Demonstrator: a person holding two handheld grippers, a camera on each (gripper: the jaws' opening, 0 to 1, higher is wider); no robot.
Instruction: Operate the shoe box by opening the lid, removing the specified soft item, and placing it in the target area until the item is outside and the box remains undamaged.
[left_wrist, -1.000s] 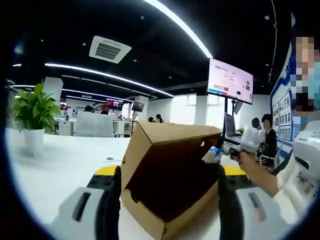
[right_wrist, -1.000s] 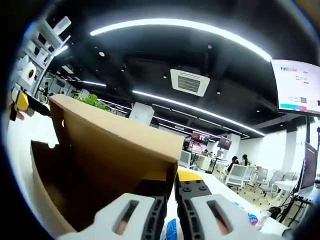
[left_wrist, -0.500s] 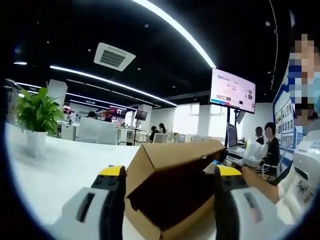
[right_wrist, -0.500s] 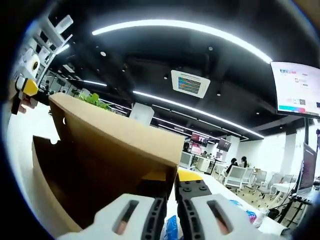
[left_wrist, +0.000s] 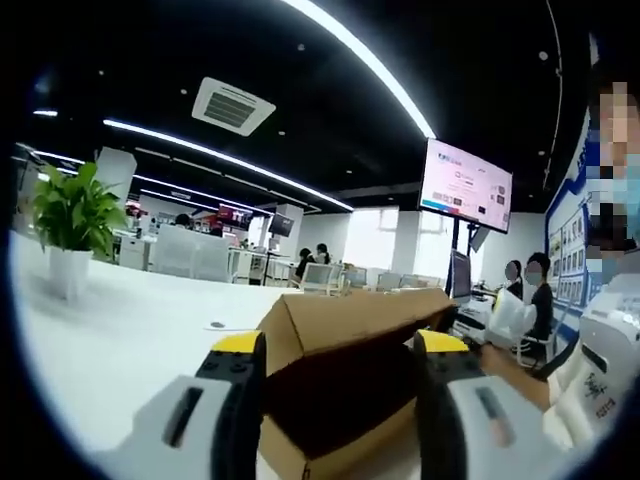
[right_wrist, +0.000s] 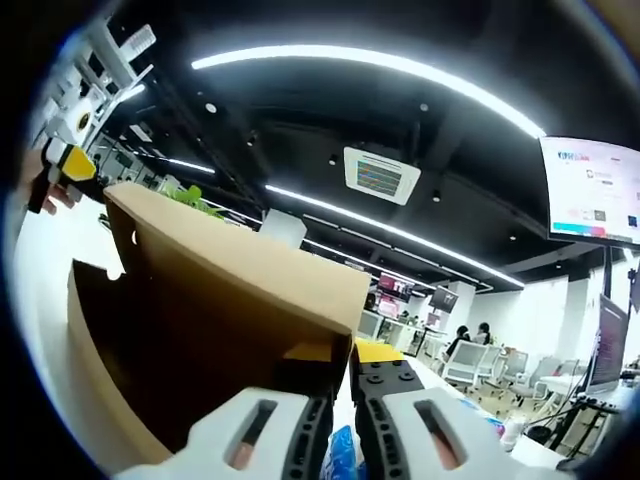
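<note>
On the white table (left_wrist: 120, 340), between the wide-open jaws of the left gripper (left_wrist: 338, 400): brown cardboard shoe box (left_wrist: 345, 385), lid tipped up, dark inside. Not clear whether those jaws touch the box sides. Far left on the table, a green plant (left_wrist: 68, 215) in a white pot. Up high on the right, a bright screen (left_wrist: 465, 185). Below the screen, people sitting at desks far off.

From the right gripper view, same shoe box (right_wrist: 200, 330) close up on the left, lid raised, brown flap right by the jaws. Right gripper (right_wrist: 342, 420) jaws nearly together, with something blue (right_wrist: 343, 455) pinched between them low down. Too little of the blue thing visible to say what it is. Far left, a yellow-tipped jaw (right_wrist: 72, 165) of the other gripper.
</note>
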